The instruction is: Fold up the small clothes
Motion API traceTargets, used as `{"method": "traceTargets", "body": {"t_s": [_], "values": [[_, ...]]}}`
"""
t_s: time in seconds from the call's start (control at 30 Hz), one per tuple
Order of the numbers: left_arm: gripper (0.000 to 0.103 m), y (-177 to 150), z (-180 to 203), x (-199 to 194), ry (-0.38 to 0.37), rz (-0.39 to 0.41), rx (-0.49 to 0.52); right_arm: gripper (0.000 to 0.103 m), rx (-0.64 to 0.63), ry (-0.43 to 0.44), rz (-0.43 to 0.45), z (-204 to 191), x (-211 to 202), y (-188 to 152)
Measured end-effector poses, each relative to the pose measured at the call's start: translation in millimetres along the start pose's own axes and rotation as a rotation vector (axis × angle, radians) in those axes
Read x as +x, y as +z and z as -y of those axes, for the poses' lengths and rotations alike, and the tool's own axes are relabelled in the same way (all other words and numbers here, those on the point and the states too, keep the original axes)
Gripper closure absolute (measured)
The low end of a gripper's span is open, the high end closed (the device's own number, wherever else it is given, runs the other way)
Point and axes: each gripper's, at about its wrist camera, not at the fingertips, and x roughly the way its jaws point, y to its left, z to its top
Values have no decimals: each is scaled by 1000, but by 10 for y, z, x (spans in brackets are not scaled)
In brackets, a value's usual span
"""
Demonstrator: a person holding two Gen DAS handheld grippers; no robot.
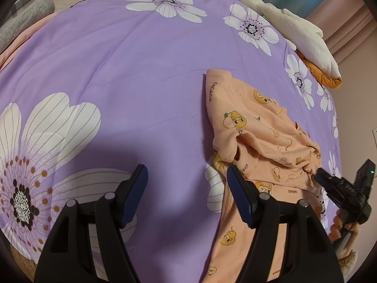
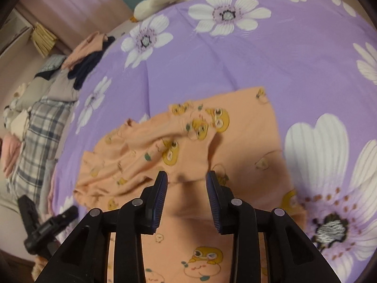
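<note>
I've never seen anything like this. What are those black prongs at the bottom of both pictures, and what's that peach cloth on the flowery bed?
Each picture comes from a camera on a handheld clamp, looking out along its two prongs; a person holds one in each hand. The left gripper hangs open over the purple bedspread, holding nothing. The right gripper has its prongs apart above the peach garment, a small piece of clothing printed with yellow cartoon animals, lying partly folded and rumpled. Nothing is gripped. A white plush toy lies at the bed's far edge.

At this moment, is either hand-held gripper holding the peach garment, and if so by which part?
Nothing is held. The left hand-held gripper stands open over the purple bedspread. The right hand-held gripper is open above the peach garment, pads not pressing the cloth.
</note>
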Motion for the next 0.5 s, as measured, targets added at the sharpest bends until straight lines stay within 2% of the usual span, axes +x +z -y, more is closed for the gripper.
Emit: {"method": "traceTargets", "body": {"t_s": [0.13, 0.2, 0.23, 0.27, 0.3, 0.33, 0.5], "values": [[34, -17, -13, -17, -4, 1, -6, 69, 4, -39, -17, 2, 185, -29], [34, -22, -27, -8, -4, -4, -13, 70, -17, -39, 4, -27, 214, -35], [34, -25, -31, -5, -2, -5, -15, 83, -19, -45, 20, -33, 222, -29], [34, -27, -33, -5, 1, -7, -16, 91, -20, -60, 34, -39, 210, -27], [34, -30, -30, -13, 1, -7, -15, 91, -21, -65, 52, -40, 174, -26], [34, -33, -28, -22, -1, -7, -13, 96, -21, -45, 79, -40, 107, -28], [34, -27, -46, -34, -2, -6, -20, 96, 4, 61, 164, 23, -354, -47]]}}
